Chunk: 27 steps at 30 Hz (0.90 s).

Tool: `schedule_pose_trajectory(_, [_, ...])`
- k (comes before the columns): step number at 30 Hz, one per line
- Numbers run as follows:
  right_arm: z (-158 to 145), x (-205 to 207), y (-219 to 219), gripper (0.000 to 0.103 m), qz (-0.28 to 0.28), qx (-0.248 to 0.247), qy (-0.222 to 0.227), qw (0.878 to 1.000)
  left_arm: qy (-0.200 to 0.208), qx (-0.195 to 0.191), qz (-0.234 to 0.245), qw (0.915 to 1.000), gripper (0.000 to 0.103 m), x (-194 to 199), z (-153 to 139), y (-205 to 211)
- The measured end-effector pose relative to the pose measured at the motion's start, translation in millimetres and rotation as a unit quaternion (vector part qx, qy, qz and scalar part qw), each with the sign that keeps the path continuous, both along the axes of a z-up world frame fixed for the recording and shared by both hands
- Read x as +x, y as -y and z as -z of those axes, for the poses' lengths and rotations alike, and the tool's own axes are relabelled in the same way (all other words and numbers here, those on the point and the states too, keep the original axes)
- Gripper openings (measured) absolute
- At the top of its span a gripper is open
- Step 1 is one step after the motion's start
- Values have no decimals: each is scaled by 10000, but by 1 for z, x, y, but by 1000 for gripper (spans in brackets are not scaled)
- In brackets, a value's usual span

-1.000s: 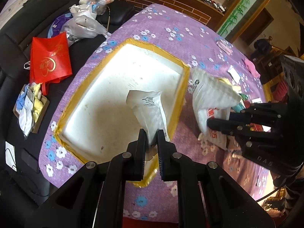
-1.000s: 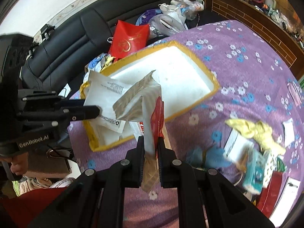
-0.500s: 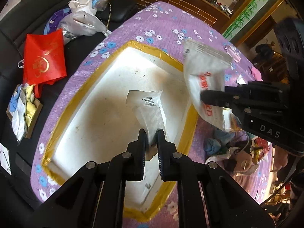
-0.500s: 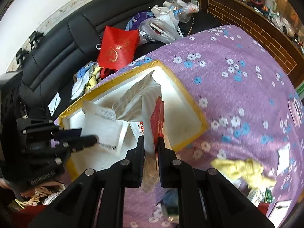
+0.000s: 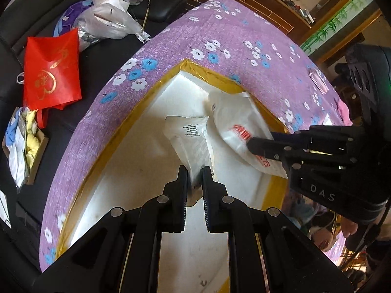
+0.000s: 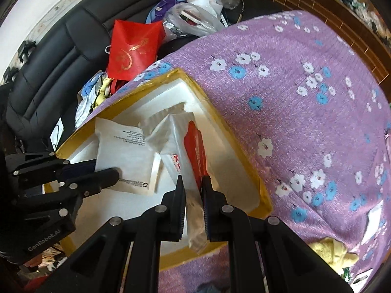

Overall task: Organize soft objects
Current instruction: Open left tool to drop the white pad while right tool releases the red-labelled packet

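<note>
A white foam box [image 5: 136, 185] with yellow-taped rim sits on the purple flowered table; it also shows in the right wrist view [image 6: 215, 131]. My left gripper [image 5: 194, 171] is shut on a white padded mailer with a black printed label [image 5: 188, 136], held inside the box. My right gripper [image 6: 191, 180] is shut on a white pouch with red print [image 6: 193, 144], also inside the box, beside the mailer [image 6: 122, 161]. In the left wrist view the right gripper [image 5: 254, 146] clamps the red-print pouch [image 5: 239, 127] near the box's right wall.
A black sofa behind the table holds a red bag [image 5: 52, 73], clear plastic bags [image 5: 110, 22] and a small carton of cloths [image 5: 22, 144]. A yellow cloth [image 6: 334, 251] and paper scraps lie on the purple tablecloth [image 6: 305, 97] at the right.
Both grippers have moved forward and down into the foam box, carrying the mailer and the red-print pouch. The pouch came in over the box's right rim.
</note>
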State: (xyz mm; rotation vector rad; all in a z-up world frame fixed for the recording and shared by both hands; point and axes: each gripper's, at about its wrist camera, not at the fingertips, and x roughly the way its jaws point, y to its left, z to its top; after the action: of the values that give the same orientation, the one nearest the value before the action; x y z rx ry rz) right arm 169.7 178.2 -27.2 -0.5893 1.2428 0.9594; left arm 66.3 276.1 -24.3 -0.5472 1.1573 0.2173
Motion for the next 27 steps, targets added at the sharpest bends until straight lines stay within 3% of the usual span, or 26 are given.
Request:
schedule_pose_trajectory(7, [1,12,2,10,294,198,-3,9994,73,-106,21,9999,11,14,9,-8])
schedule_pose_trajectory(18, [-3,10,13,13,528,387,7,9979,-9,196,-166,9997,22,11,11,-10])
schedule_pose_trajectory(20, [-5,9,16,23,520,406,42,9978,25,261,-86,9996,22,9,8,-7])
schedule_pose_trajectory(21, [-6,7,18,36,520,448,57,9976,14,303,-53,9995,23,7,7,-6])
schedule_pose_trajectory(23, [-9,5,21,52,517,533,72,9972,-16,400,10,9992,30,5,4,-1])
schedule_pose_trajectory(25, [-15,0,24,52,521,604,160,9967,-29,506,39,9987,37,1,0,3])
schedule_pose_trajectory(27, [-21,-4,28,52,564,694,201,9958,-13,627,38,9980,37,-3,-4,6])
